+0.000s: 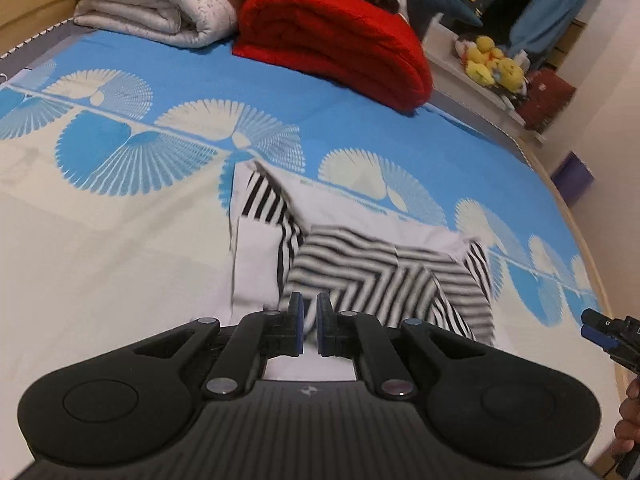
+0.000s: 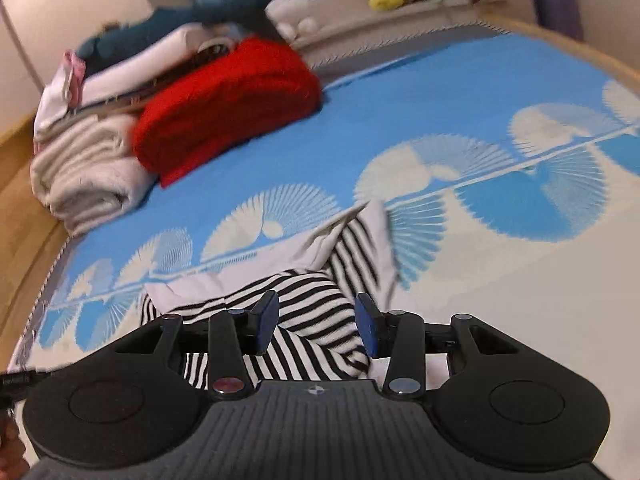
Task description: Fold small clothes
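Note:
A small black-and-white striped garment with white panels (image 1: 384,276) lies partly folded on the blue-and-cream bed sheet (image 1: 120,248). My left gripper (image 1: 308,322) is shut on a striped edge of the garment and holds it lifted. My right gripper (image 2: 316,324) is open just above the striped cloth (image 2: 308,308), nothing between its pads. The right gripper's tip also shows at the right edge of the left wrist view (image 1: 600,328).
A folded red blanket (image 1: 336,44) and a rolled white quilt (image 1: 160,4) lie at the far side of the bed. A shelf with yellow plush toys (image 1: 492,64) stands beyond the bed. The wooden bed frame (image 2: 24,220) runs along the left.

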`<state>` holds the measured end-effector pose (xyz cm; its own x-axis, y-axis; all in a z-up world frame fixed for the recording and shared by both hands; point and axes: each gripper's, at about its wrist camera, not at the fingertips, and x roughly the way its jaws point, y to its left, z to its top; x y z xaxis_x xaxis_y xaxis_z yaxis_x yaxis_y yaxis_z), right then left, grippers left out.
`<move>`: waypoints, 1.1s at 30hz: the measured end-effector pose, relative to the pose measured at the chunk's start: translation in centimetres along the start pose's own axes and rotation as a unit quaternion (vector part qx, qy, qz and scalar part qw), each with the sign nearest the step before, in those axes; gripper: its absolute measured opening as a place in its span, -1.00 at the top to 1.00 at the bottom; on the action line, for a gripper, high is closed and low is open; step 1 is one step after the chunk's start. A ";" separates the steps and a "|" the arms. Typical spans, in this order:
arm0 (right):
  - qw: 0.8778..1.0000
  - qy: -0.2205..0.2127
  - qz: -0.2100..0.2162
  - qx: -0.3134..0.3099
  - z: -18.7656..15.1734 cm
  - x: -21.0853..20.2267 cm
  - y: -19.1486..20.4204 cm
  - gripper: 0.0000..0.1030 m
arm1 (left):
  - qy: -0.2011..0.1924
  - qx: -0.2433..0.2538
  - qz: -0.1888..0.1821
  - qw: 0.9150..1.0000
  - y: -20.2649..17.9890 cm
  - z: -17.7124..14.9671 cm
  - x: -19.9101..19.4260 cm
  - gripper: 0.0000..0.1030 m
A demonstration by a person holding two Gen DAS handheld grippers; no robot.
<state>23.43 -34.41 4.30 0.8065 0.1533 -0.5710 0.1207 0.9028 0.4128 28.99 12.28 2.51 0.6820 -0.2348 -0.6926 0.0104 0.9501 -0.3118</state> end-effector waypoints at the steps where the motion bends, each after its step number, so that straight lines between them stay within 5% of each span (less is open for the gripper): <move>1: 1.000 0.001 -0.001 0.000 -0.4 -1.2 -0.5 0.14 | -0.001 0.005 -0.004 1.000 0.2 -0.6 -1.4 0.88; 4: 1.000 0.014 -0.018 -0.014 -2.8 -4.8 -2.3 0.03 | 0.007 0.004 -0.011 1.000 1.4 -3.5 -5.1 0.81; 6: 0.998 0.042 -0.042 -0.012 -5.2 -5.7 -3.8 -0.04 | 0.021 -0.016 -0.014 1.000 2.7 -6.2 -6.3 0.53; 11: 0.989 0.124 -0.073 0.042 -10.6 -5.4 -7.3 -0.05 | 0.095 -0.095 0.007 0.991 5.8 -11.1 -4.7 0.19; 15: 0.979 0.165 -0.089 0.084 -12.4 -4.0 -8.4 -0.06 | 0.140 -0.103 0.042 0.984 6.9 -12.0 -3.0 0.01; 20: 0.969 0.195 -0.130 0.079 -13.9 -2.9 -8.6 -0.16 | 0.183 -0.133 0.052 0.973 8.1 -13.9 -1.6 0.01; 31: 0.959 0.229 -0.158 0.047 -16.1 -0.6 -6.4 -0.15 | 0.220 -0.131 0.076 0.964 8.1 -15.3 0.1 0.03; 32: 0.960 0.227 -0.158 0.042 -16.1 -0.6 -6.2 -0.09 | 0.224 -0.128 0.083 0.963 8.2 -15.5 0.3 0.09; 33: 0.961 0.224 -0.154 0.040 -16.1 -0.7 -6.2 0.19 | 0.223 -0.124 0.090 0.963 8.1 -15.6 0.4 0.41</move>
<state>12.85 -33.61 -9.26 0.3971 0.0580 -0.9159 0.3728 0.9018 0.2187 17.96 16.71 -10.50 0.2739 -0.1887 -0.9431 -0.2915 0.9181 -0.2684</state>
